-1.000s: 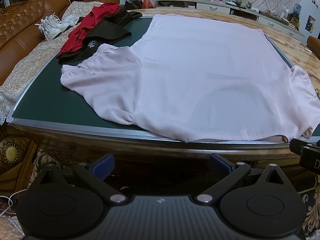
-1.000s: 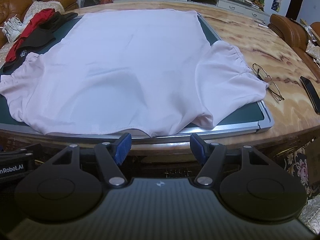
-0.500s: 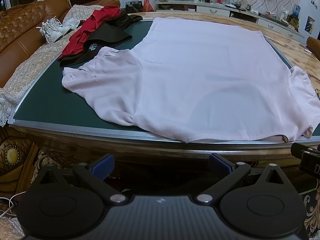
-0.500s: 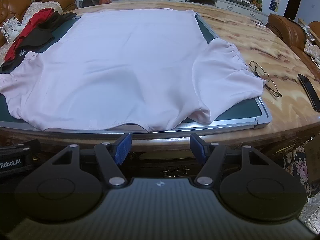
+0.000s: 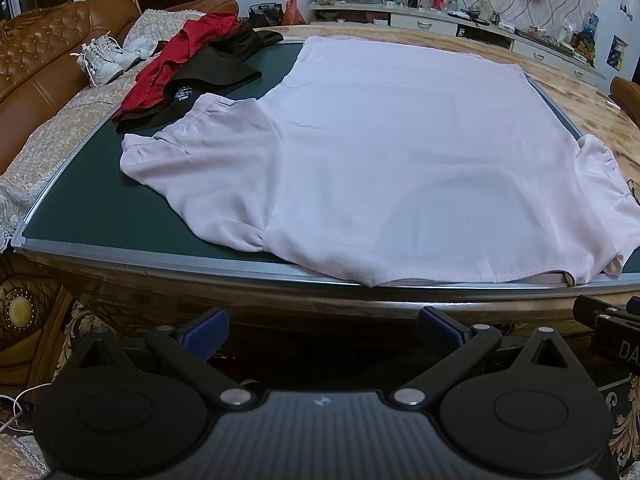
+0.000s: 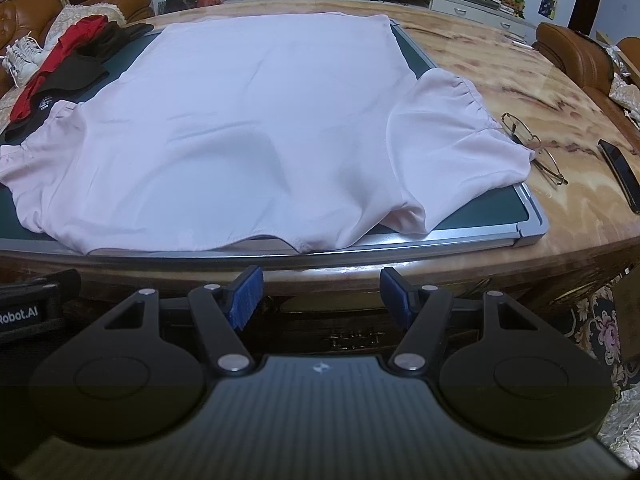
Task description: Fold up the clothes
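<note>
On the green mat (image 5: pixel 92 208), pink shirt (image 5: pixel 400 152) lies lengthwise, neckline nearest.

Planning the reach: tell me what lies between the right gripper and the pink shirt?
Only the table's wooden edge and the board's metal frame, per right wrist view.

My left gripper (image 5: pixel 322 334) is matte black, with blue fingertips (image 5: pixel 206 332), two round discs and silver pivot screws. My right gripper (image 6: pixel 321 294) matches it, ribbed housing included.
</note>
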Tool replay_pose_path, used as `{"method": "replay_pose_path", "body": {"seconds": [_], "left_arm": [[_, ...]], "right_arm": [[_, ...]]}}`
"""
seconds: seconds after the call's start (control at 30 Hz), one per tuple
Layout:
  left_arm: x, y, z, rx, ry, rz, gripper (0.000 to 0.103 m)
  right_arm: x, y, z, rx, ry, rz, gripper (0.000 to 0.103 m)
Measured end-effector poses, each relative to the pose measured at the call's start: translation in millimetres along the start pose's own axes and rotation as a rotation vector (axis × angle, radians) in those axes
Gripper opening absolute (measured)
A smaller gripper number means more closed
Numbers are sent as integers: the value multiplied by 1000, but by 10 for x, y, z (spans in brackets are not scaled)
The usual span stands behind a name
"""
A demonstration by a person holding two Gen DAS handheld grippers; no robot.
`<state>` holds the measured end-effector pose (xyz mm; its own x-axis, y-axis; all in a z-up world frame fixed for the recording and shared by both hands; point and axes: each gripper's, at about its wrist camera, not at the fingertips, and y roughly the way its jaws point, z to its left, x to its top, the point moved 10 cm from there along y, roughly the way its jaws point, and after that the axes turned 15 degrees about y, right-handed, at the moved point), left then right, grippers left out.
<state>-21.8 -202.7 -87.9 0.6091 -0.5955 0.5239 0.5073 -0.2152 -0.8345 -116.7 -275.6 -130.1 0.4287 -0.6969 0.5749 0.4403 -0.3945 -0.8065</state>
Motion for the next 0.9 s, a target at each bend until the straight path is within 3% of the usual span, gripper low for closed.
{"method": "replay_pose_path", "body": {"seconds": [0.9], "left_arm": [[4,79,-41,-23,15,20,103]], "right_arm": [[-5,96,-19,-9,-5,8,73]]}}
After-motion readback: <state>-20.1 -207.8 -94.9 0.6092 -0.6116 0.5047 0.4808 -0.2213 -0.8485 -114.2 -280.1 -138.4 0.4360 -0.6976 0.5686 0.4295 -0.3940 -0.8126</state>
